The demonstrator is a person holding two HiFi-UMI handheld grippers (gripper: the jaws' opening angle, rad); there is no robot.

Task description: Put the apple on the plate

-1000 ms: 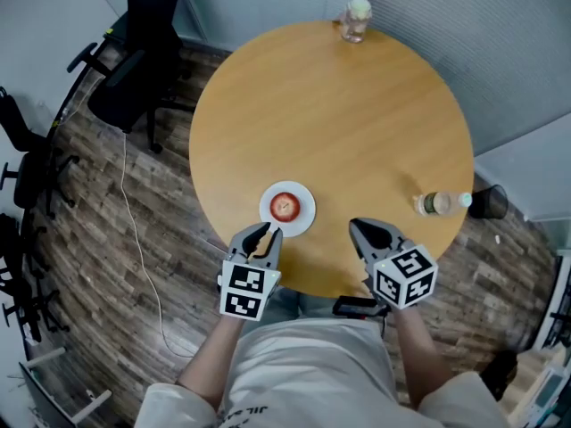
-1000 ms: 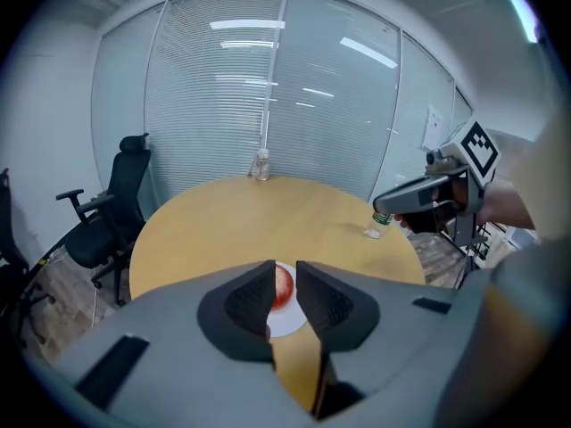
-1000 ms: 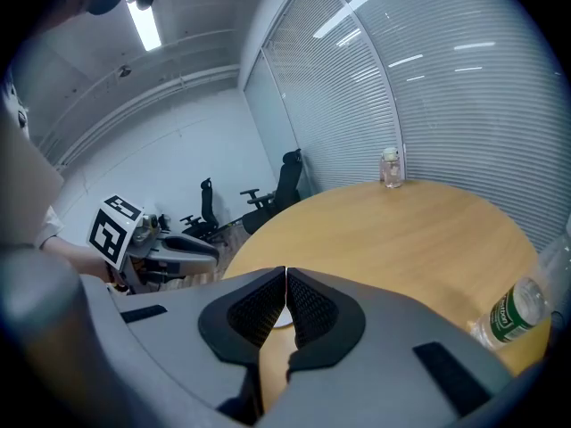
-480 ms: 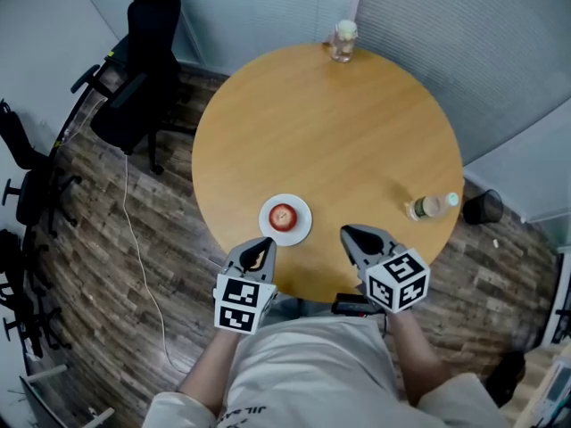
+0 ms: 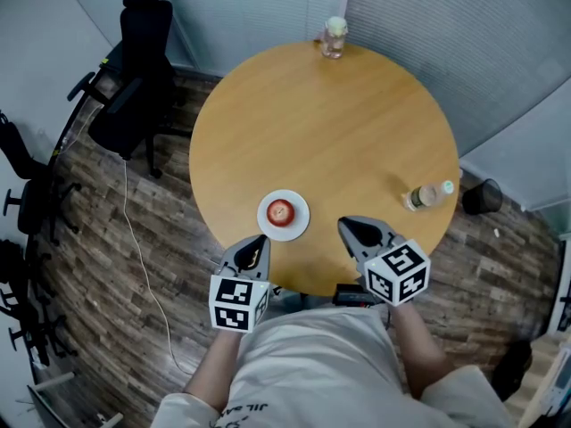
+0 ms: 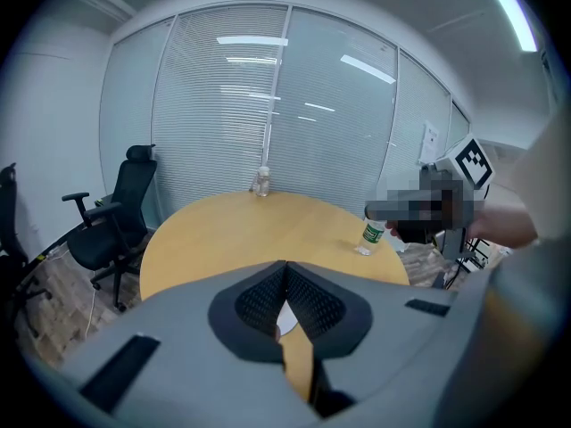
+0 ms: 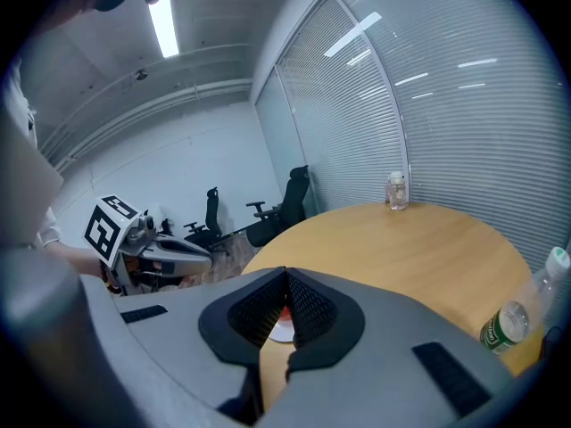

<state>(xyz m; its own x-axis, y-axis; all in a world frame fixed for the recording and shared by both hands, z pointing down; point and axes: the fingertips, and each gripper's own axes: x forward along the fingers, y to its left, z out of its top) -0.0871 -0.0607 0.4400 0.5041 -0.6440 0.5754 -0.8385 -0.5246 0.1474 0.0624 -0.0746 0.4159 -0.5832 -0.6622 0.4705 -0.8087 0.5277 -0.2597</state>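
Note:
A red apple (image 5: 280,210) rests on a small white plate (image 5: 298,224) near the round wooden table's front edge (image 5: 321,275). My left gripper (image 5: 260,239) hovers just in front of the plate, a little left of it, jaws shut and empty. In the left gripper view the pads (image 6: 268,297) meet, and a sliver of the plate (image 6: 288,319) shows below them. My right gripper (image 5: 343,224) hangs to the plate's right, also shut on nothing. Its own view shows the closed pads (image 7: 308,306) with the apple (image 7: 284,314) peeking through.
A plastic bottle (image 5: 426,195) stands by the table's right edge. A glass jar (image 5: 335,36) is at the far edge. Black office chairs (image 5: 134,69) and a cable (image 5: 134,239) lie left of the table. A dark bin (image 5: 486,197) stands on the floor at right.
The left gripper's jaws have closed with nothing in them. Both grippers have risen and drawn a little back from the plate. The apple stays on the plate.

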